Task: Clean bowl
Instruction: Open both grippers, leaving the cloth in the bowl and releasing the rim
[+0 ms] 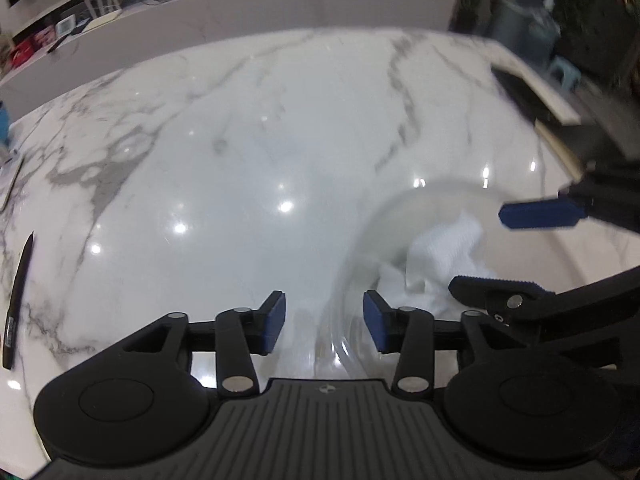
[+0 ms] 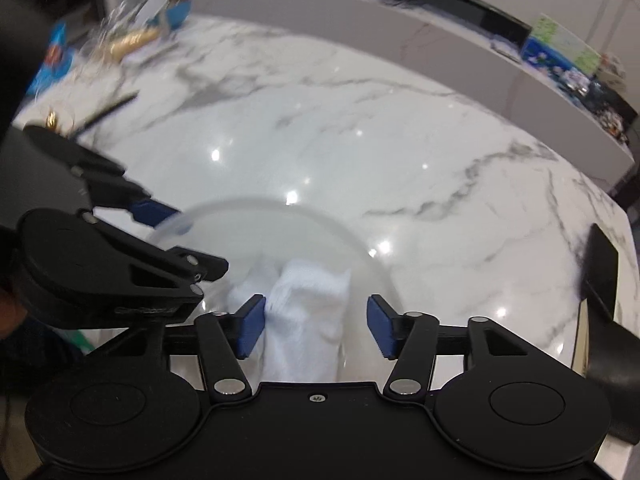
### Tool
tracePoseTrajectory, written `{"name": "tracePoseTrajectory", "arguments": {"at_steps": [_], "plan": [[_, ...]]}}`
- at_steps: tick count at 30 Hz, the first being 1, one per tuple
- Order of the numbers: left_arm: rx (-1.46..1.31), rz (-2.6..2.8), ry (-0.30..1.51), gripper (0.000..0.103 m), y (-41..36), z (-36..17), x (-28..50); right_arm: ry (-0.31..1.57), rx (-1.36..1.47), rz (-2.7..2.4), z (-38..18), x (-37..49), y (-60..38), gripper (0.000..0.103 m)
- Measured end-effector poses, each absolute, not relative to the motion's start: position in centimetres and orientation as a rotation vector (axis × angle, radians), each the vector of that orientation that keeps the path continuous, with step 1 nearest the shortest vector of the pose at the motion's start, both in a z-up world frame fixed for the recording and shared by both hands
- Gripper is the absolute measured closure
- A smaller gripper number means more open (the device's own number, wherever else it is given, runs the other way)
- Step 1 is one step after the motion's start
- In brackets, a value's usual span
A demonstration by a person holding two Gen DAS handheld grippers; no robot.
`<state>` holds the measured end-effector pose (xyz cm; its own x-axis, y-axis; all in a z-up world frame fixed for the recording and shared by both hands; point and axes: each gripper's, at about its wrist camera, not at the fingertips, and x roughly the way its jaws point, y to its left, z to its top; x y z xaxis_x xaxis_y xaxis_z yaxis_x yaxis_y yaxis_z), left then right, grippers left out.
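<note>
black pen (image 1: 17, 300) lying far left on the white grey-veined marble counter (image 1: 240, 160). left gripper (image 1: 324, 322) released, blue pads straddling the near rim of the clear glass bowl (image 1: 360, 248) without touching. crumpled white cloth (image 2: 306, 320) inside bowl. right gripper (image 2: 316, 326) released too, cloth between its pads, unpinched.
</note>
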<state>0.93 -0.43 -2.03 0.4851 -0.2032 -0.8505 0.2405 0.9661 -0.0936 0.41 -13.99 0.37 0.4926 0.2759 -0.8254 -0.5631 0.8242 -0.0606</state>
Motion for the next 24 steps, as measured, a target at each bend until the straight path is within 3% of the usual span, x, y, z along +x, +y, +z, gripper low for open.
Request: {"name": "tracePoseTrajectory", "arguments": {"at_steps": [14,24], "plan": [[-0.001,-0.23,0.908,0.058,0.9,1.4,-0.9,0.885,-0.243,0.494,2.8,-0.7,-14.0,0.044],[-0.158,-0.133,0.758,0.04,3.6,2.1,-4.6,0.788,-0.166,0.406,3.9,-3.5,-15.1,0.036]]}}
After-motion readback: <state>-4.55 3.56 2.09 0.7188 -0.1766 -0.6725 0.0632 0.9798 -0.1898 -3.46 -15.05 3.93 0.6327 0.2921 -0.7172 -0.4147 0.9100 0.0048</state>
